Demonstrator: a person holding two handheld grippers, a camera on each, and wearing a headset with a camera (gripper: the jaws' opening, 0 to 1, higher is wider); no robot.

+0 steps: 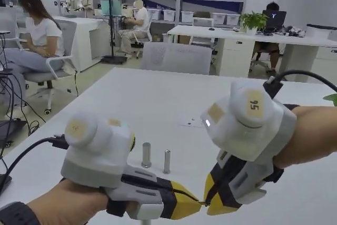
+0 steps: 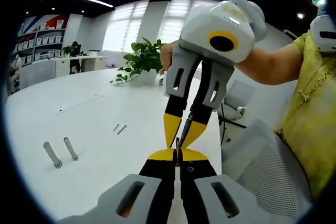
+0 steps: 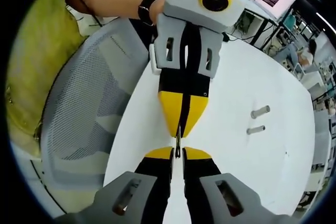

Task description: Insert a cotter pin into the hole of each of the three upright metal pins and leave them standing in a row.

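Nearest me, the left gripper (image 1: 187,207) and right gripper (image 1: 213,204) meet tip to tip. Each has its jaws pressed together on one thin dark piece (image 3: 178,139), probably a cotter pin, though it is too small to be sure. Just beyond, to the left, two metal pins (image 1: 146,155) stand upright side by side on the white table (image 1: 158,104); I'd judge neither is pinned yet. Farther on lie two loose cotter pins (image 2: 119,128). Nothing blocks the way. A grey chair (image 1: 176,58) and people at desks sit well behind.

Your left gripper (image 1: 192,206) and right gripper (image 1: 211,204) meet tip to tip, low and centred. Jaws of both are closed on one thin cotter pin (image 2: 185,127). Left forearm level; right wrist angled downward and inward.
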